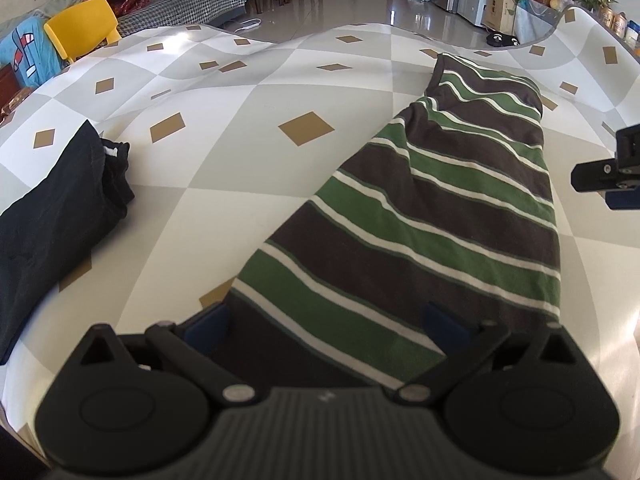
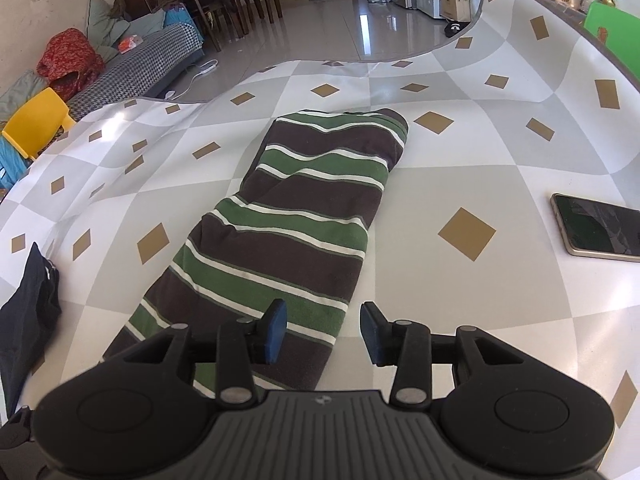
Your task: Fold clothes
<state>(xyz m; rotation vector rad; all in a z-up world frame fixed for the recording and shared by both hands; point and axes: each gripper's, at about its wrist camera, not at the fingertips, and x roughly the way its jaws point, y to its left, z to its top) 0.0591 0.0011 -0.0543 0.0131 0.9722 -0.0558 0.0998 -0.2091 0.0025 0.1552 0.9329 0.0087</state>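
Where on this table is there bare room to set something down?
Two bare patches: between the striped garment and the phone, and between it and the black garment. The near end is crowded by both tongs.

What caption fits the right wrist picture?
Open right gripper at the near end of a folded striped shirt, phone lying beside it.

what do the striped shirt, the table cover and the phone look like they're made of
Striped shirt: soft knit, likely cotton jersey; matte, limp, with gentle wrinkles.
Table cover: probably vinyl or oilcloth; smooth with a slight sheen, printed diamonds, and a far edge that curls up stiffly.
Phone: glossy dark glass face that reflects light, in a pale frame, metal or plastic, hard to tell.
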